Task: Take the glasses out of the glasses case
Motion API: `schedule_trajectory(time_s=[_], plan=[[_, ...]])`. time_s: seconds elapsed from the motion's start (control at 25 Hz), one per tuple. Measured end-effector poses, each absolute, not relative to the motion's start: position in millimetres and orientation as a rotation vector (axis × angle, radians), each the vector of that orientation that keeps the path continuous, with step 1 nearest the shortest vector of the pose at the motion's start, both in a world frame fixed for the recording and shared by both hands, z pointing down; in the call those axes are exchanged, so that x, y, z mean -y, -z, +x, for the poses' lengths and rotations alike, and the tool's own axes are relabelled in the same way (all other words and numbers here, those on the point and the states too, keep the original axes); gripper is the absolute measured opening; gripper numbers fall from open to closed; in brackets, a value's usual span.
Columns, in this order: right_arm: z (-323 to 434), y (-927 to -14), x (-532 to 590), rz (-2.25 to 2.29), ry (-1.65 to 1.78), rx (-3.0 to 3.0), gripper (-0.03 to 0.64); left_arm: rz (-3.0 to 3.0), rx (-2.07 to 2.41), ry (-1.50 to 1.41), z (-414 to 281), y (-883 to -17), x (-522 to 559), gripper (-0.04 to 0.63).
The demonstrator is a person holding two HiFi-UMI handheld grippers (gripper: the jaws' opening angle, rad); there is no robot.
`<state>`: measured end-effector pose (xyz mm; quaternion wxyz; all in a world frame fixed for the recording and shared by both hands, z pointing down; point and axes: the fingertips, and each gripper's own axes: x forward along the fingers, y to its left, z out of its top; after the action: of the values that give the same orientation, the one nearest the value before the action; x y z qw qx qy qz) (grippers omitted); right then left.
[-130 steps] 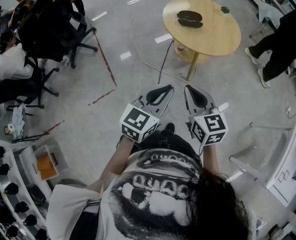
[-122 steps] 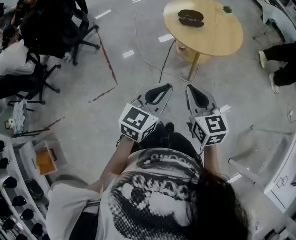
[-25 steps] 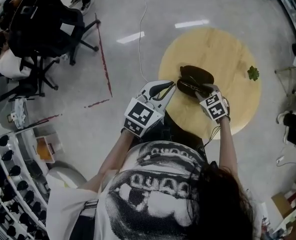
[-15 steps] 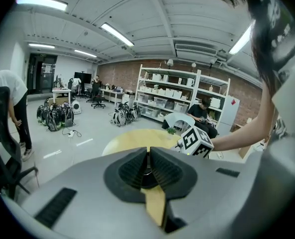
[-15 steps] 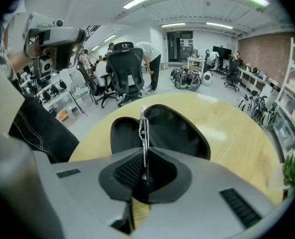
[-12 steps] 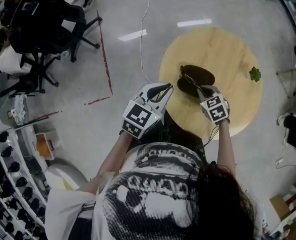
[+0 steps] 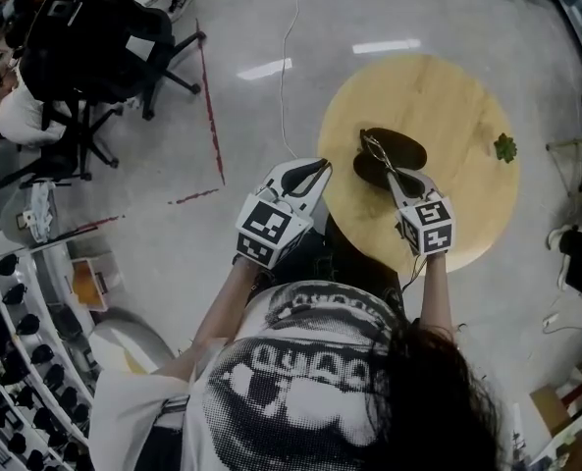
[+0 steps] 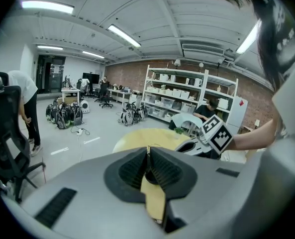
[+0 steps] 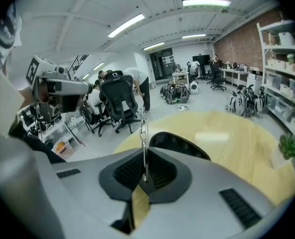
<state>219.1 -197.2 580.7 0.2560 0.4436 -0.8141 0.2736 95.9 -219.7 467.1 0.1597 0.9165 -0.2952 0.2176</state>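
Our right tongs [image 9: 145, 156] are pinched narrow on a thin metal part of the glasses [image 9: 144, 126], which stands up from between the pads. In the head view the glasses sit at twelve o'clock from these tongs, over the nine o'clock end of the open dark case [image 7: 406, 151] on the round bench [image 7: 448, 86]. Our left tongs [image 7: 320, 167], by the bench's nine o'clock edge, are closed on nothing. A green sprig [image 7: 505, 147] lies at three o'clock from the case.
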Motion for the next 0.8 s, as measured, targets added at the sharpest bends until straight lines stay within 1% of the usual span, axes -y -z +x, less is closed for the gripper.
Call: schedule_trajectory(time_s=[0.4, 0.8], plan=[[182.9, -550.9, 187.3, 1.277, -0.831, 2.301, 0.012, 2.627, 0.861, -0.593, 77.8, -462.3, 212.5, 0.026], [138.7, -528.1, 154.8, 1.348, -0.877, 2.325, 0.012, 2.630, 0.912, -0.560, 10.6, -457.6, 172.4, 0.026]])
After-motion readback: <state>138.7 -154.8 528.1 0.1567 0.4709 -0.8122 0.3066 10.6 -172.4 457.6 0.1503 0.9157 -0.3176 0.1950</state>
